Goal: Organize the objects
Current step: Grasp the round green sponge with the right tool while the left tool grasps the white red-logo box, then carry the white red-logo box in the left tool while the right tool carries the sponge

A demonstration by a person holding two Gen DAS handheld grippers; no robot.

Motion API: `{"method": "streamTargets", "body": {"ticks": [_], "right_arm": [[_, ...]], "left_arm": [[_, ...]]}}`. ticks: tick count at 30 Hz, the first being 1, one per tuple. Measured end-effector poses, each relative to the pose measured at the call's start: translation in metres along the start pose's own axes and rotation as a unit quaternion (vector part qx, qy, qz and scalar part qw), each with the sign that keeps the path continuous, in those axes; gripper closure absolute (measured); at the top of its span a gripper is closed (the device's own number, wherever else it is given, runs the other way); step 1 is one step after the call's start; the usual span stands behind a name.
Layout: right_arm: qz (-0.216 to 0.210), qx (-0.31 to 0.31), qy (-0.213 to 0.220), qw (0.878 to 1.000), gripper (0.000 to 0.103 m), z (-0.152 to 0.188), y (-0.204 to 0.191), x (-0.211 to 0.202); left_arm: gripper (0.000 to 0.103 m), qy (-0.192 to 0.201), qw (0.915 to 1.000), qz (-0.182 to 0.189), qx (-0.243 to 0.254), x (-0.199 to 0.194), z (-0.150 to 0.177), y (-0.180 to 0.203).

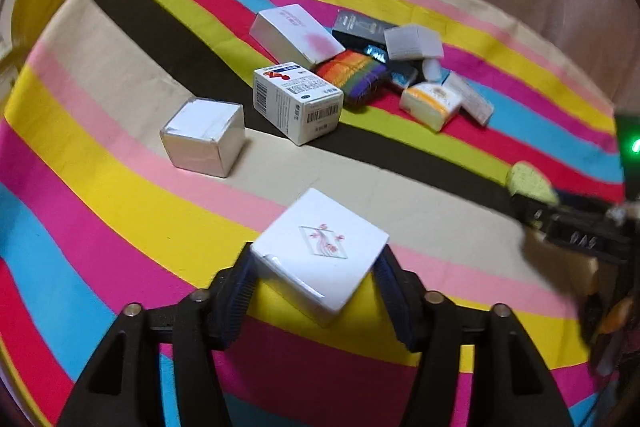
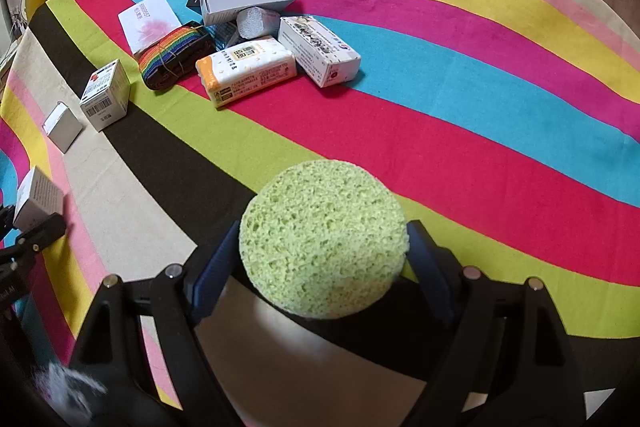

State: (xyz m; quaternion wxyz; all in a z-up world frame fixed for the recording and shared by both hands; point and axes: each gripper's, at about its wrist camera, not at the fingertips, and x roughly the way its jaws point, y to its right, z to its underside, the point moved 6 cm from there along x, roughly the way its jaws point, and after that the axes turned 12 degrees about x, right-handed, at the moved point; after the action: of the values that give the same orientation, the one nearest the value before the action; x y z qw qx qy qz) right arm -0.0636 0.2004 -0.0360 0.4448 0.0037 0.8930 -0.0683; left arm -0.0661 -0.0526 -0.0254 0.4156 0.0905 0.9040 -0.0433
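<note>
I have the left gripper (image 1: 316, 267) with its fingers clamped on the flat sides of a small white box (image 1: 320, 251), light and stiff but glossy, above the table's near edge, while the right gripper (image 2: 322, 255) squeezes a soft green sponge (image 2: 324, 239) that gives.

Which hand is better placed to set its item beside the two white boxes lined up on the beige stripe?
Left, probably. The left gripper holds a white cube box close to those boxes; the right gripper, holding a round green sponge, is farther away.
</note>
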Motion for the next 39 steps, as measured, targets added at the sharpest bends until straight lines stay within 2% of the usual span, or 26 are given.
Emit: {"method": "streamTargets", "body": {"ticks": [5,6,8,9,32,39], "right_arm": [[0.000,0.000,0.000,1.000,0.019,0.001,-0.001,0.000],[0.001,0.001,0.000,1.000,0.019,0.000,-0.002,0.000],[0.001,0.001,0.000,1.000,0.019,0.001,-0.001,-0.001],[0.001,0.001,0.000,1.000,0.019,0.002,-0.001,-0.002],[0.009,0.001,0.004,1.000,0.020,-0.006,-0.003,0.009],[0.020,0.028,-0.008,0.999,0.020,0.028,-0.013,-0.015]], "left_arm": [[0.036,-0.013,0.9993,-0.027,0.024,0.014,-0.007,0.010],[0.037,-0.014,0.9991,-0.031,0.025,0.014,-0.008,0.010],[0.046,-0.015,0.9985,-0.049,0.021,0.012,-0.006,0.009],[0.046,-0.016,0.9983,-0.052,0.021,0.011,-0.005,0.009],[0.046,-0.019,0.9977,-0.062,0.019,0.012,-0.005,0.006],[0.046,-0.019,0.9975,-0.065,0.018,0.012,-0.005,0.006]]}}
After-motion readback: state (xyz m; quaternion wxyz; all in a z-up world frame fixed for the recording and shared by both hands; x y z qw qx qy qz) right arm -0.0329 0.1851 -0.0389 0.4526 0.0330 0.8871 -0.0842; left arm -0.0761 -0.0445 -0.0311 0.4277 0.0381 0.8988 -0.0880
